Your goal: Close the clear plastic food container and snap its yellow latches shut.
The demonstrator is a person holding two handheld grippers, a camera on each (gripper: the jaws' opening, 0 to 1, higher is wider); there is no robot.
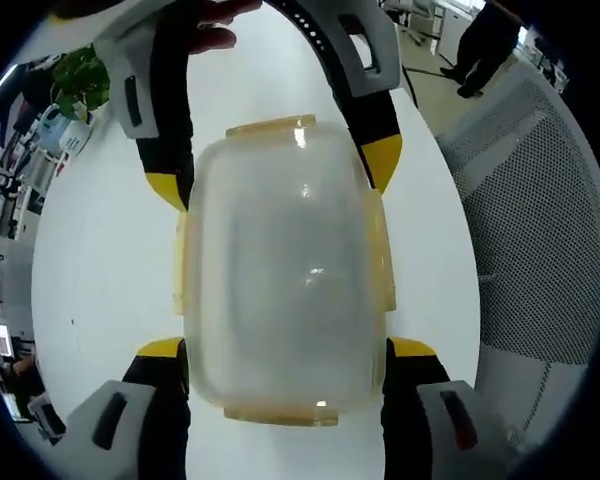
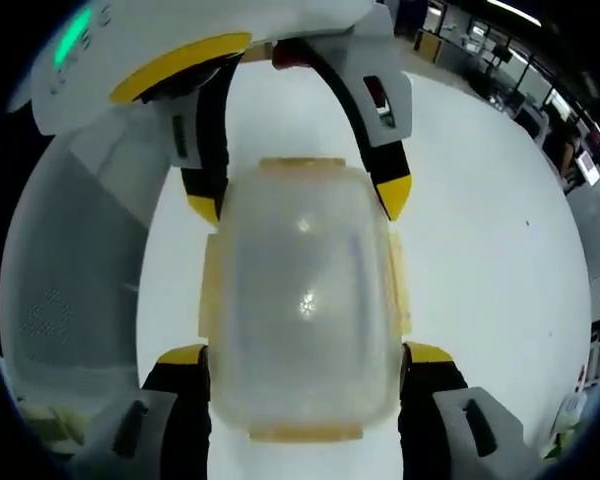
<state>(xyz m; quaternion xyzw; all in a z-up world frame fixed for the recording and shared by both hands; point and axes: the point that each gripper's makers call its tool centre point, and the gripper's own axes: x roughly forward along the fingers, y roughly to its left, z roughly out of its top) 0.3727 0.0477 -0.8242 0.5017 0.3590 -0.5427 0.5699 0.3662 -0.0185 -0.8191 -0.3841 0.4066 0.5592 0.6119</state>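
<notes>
Currently, a clear plastic container (image 1: 280, 280) lay on the white table (image 1: 100, 260) with its lid on, seen from above in both views. Yellow latches (image 1: 275, 127) showed along its edges; whether they were snapped down could not be told. In the left gripper view, the left claw (image 1: 285, 348) stood wide, its yellow-tipped jaws at either side of the container's near end, touching or just beside it. The right claw (image 1: 280, 175) came in from the far side and straddled the opposite end the same way. The right gripper view mirrored this: right claw (image 2: 305, 355) wide about the container (image 2: 305, 300), left claw (image 2: 298, 200) opposite. A mesh chair back (image 1: 540, 220) stood beside the table, a plant (image 1: 80, 80) beyond.
</notes>
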